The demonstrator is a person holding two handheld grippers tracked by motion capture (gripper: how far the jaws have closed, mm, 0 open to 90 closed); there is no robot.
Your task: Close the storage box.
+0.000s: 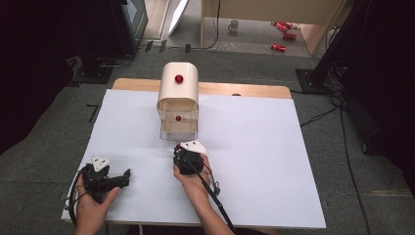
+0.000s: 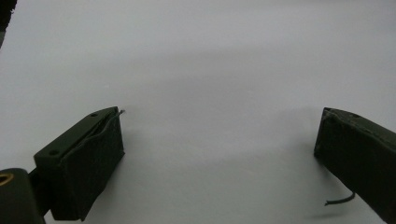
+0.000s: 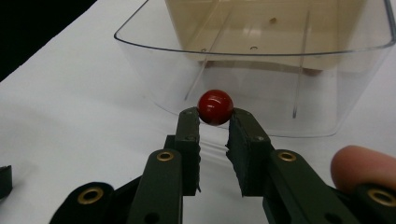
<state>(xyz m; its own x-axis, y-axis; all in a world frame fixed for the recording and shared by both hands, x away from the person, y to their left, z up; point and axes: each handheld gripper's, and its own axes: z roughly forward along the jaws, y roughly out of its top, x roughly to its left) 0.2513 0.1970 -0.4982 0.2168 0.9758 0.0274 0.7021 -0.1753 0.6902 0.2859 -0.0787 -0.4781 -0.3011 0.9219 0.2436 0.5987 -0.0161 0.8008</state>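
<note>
I see the right tool (image 3: 215, 116) at centre frame in its own view, jaws narrowed onto the red knob (image 3: 215, 107) of a clear plastic drawer (image 3: 261, 74); both jaw tips touch the ball. The drawer stands pulled out from the cream cabinet (image 1: 178, 88), which sits at upper centre of the high view on the white tabletop (image 1: 254, 147). A second red knob (image 1: 179, 78) shows on the cabinet's upper front. In the high view the right hand (image 1: 195, 183) holds its tool just below the drawer. I see the left tool (image 2: 219, 154) with jaws spread wide over bare white surface, gripping nothing. It rests at lower left of the high view, well apart from the cabinet, in the left hand (image 1: 90, 205).
</note>
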